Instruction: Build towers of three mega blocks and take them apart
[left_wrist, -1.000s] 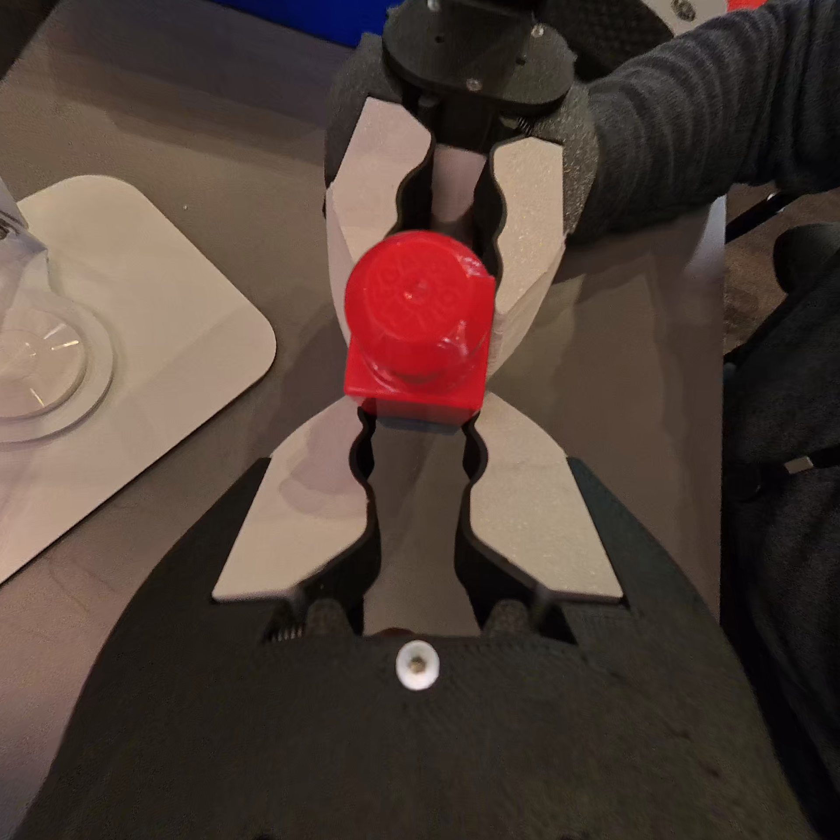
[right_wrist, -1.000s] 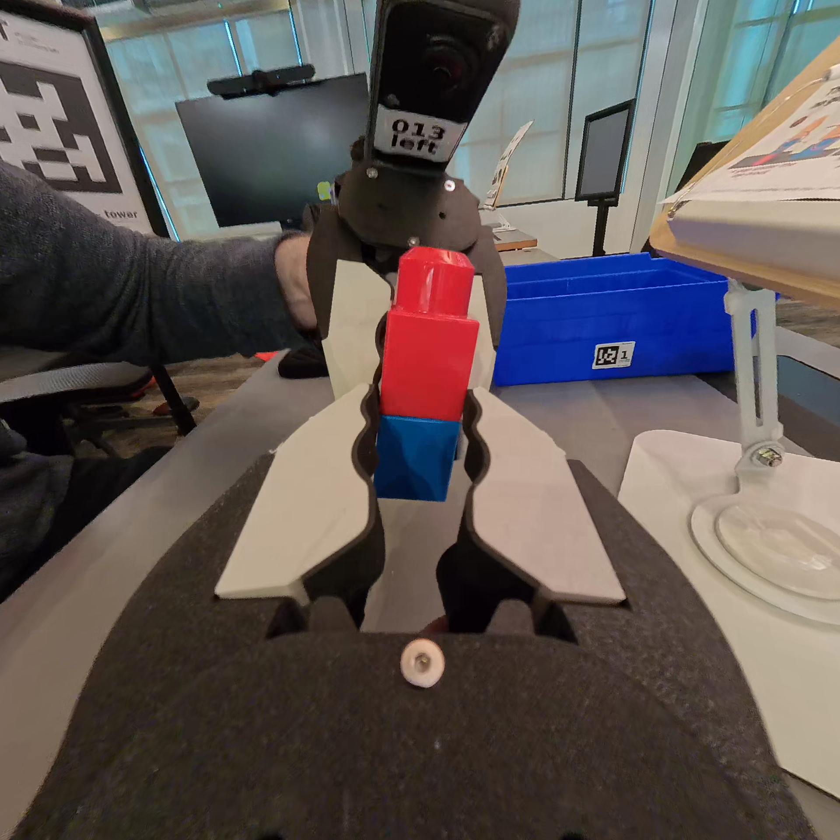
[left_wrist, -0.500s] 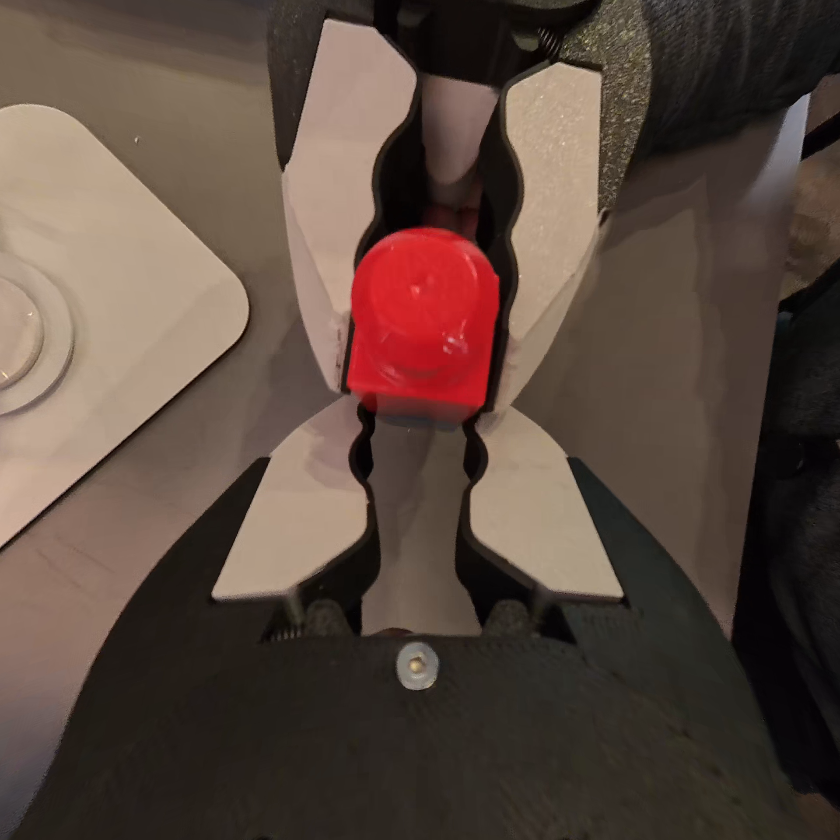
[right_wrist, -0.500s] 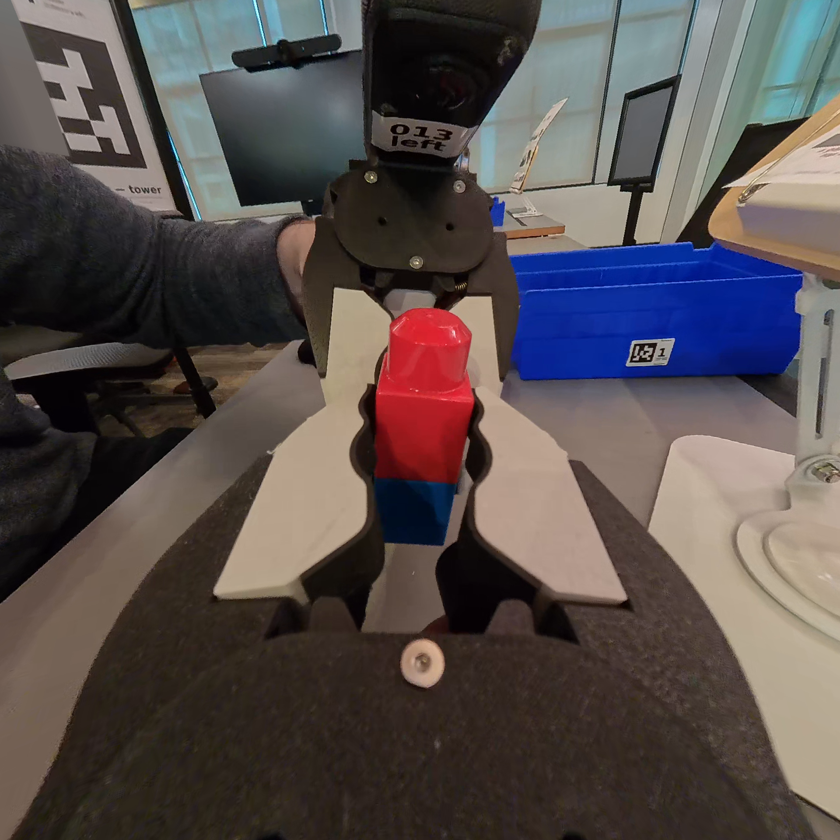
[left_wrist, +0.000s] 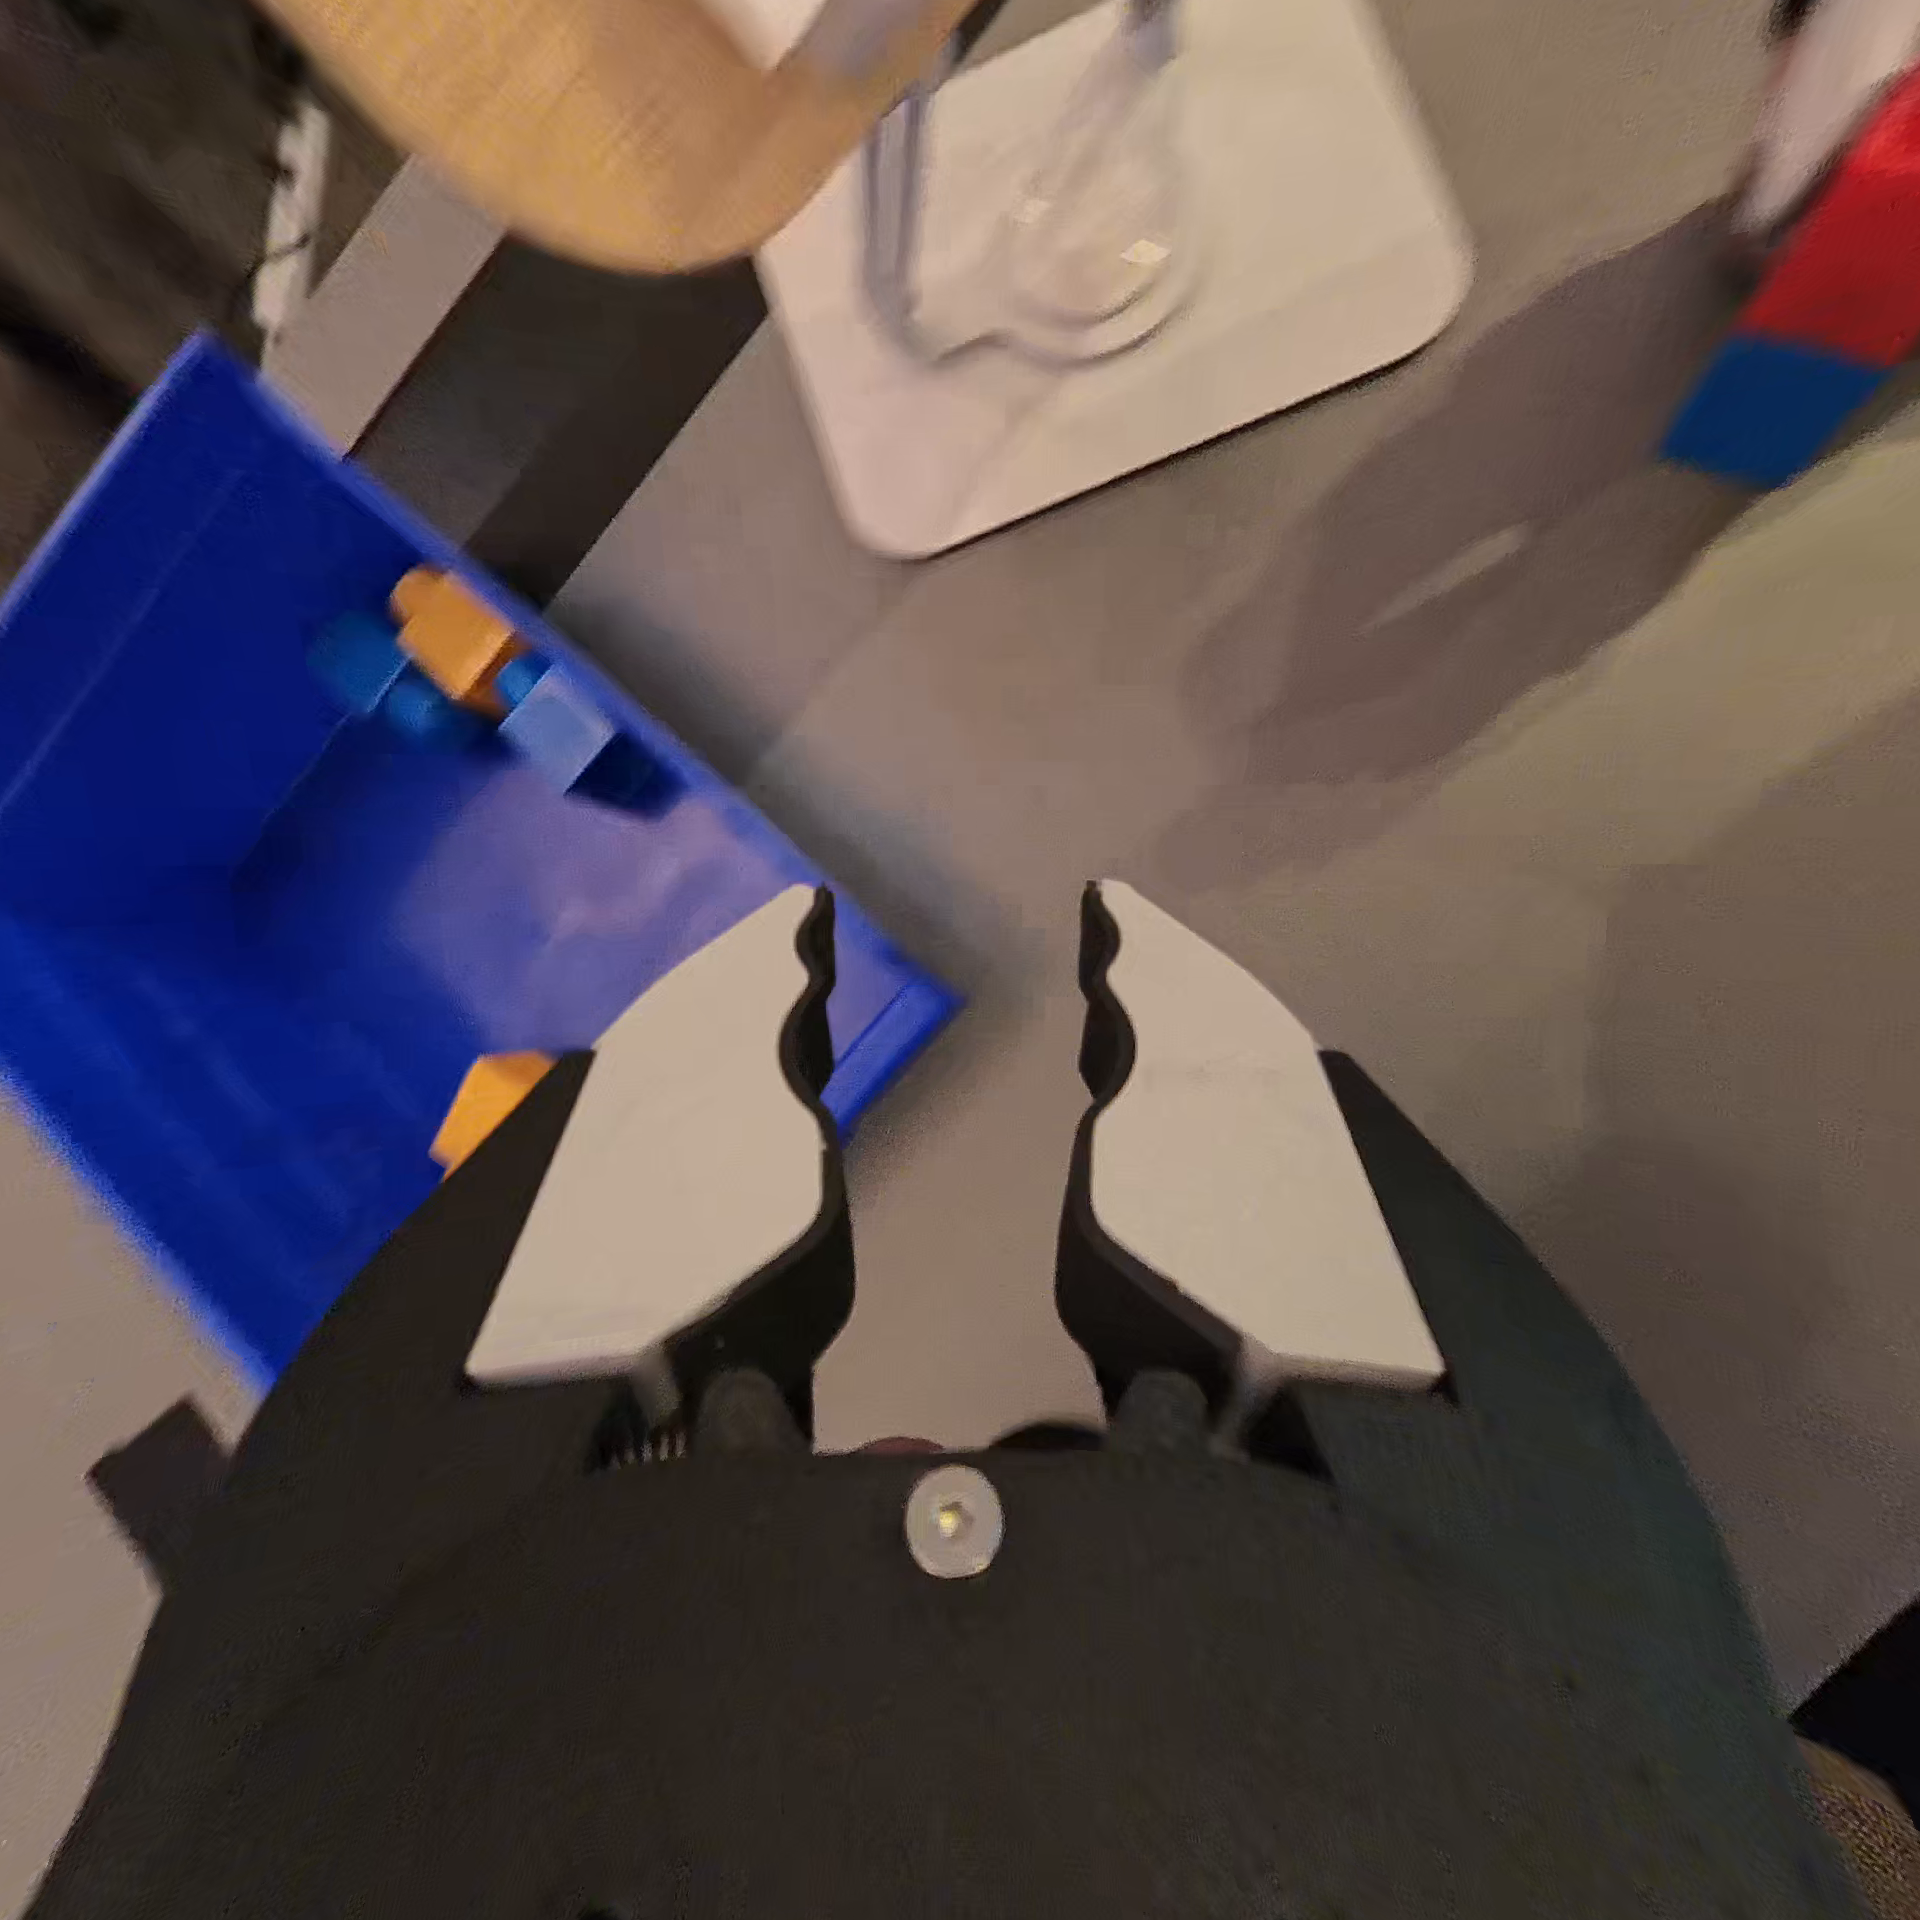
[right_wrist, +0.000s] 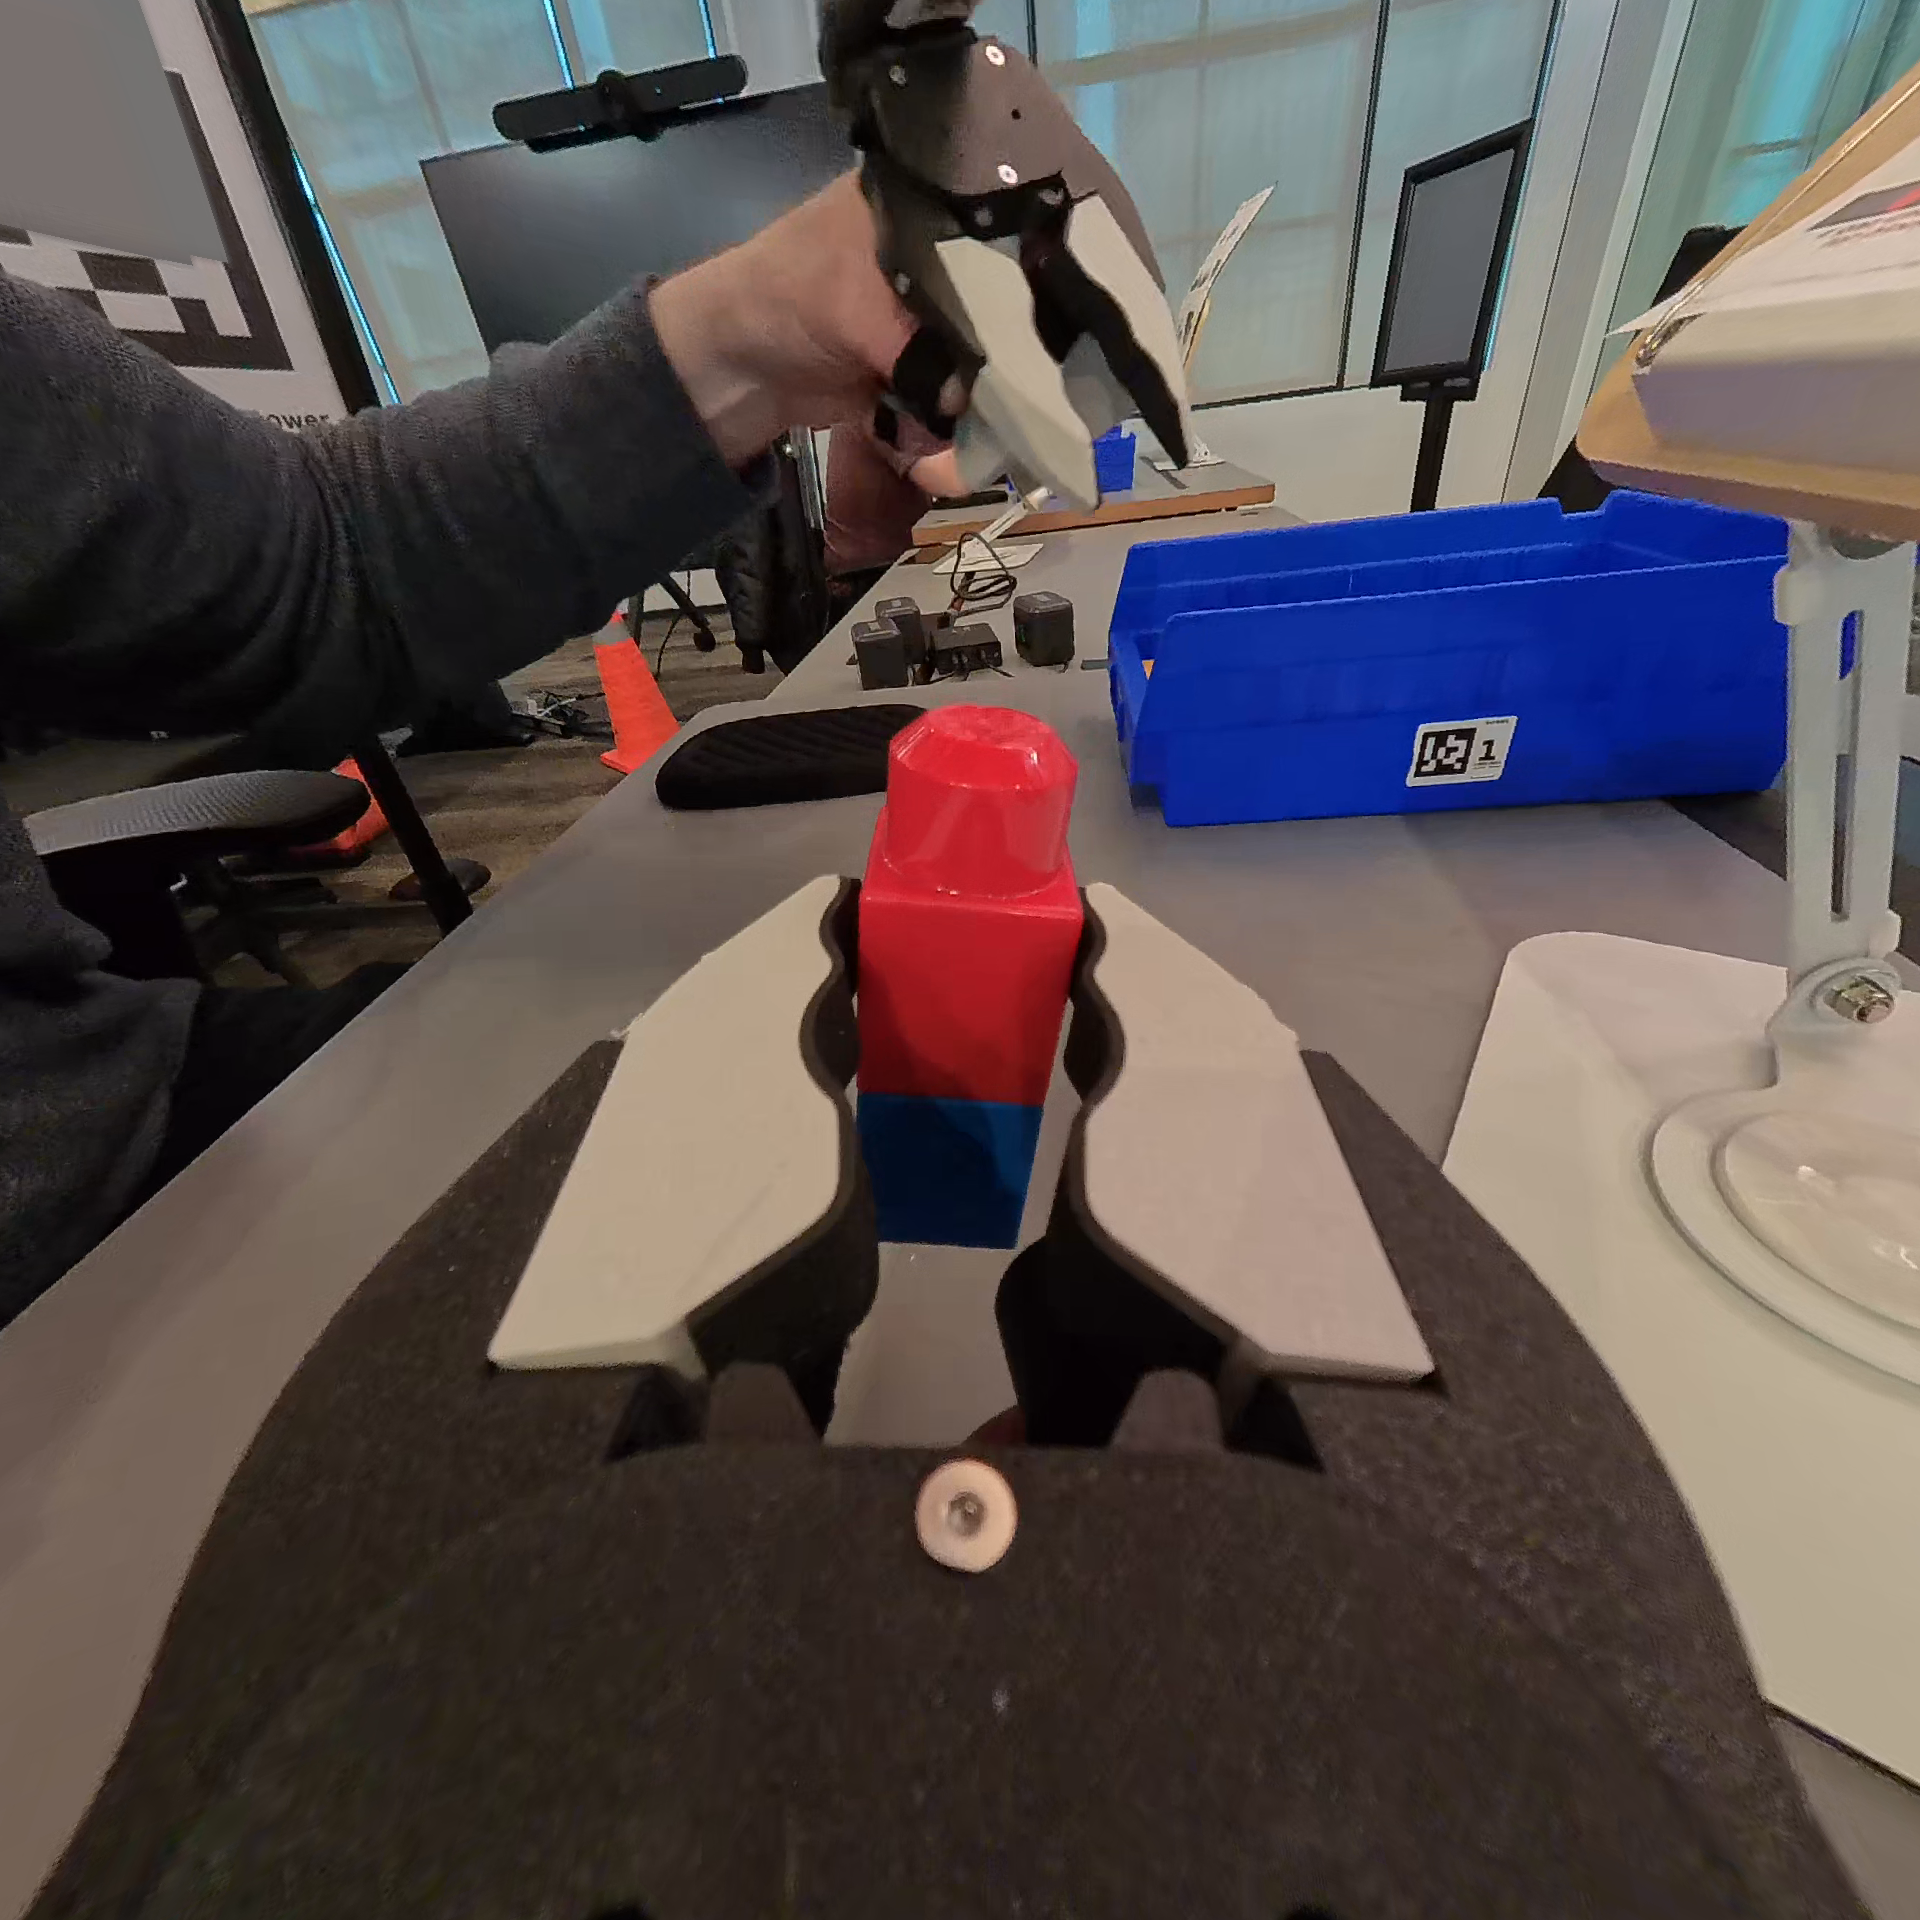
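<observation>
A red block (right_wrist: 966, 997) sits on a blue block (right_wrist: 951, 1169) as a two-block stack. My right gripper (right_wrist: 961, 888) is shut on the red block, with its fingers against both sides. I cannot tell whether the stack touches the grey table (right_wrist: 1351, 935). My left gripper (left_wrist: 951, 894) is open and empty, looking down at the table beside the blue bin (left_wrist: 208, 935). It also shows in the right wrist view (right_wrist: 1130, 478), raised high behind the stack. The left wrist view shows the red block (left_wrist: 1860, 260) and blue block (left_wrist: 1766, 410) at the far upper right.
The blue bin (right_wrist: 1455, 675) stands at the back right and holds loose orange (left_wrist: 452, 634) and blue (left_wrist: 556, 727) blocks. A white stand base (right_wrist: 1662, 1351) with a clear post is on the right. A black pad (right_wrist: 779, 753) lies behind the stack. A person's sleeve (right_wrist: 364, 540) reaches in from the left. Tip to tip, the grippers are about 25 cm apart.
My left gripper has let go of the red block, opened, and swung up and away toward the blue bin. My right gripper still holds the stack, now lower.
</observation>
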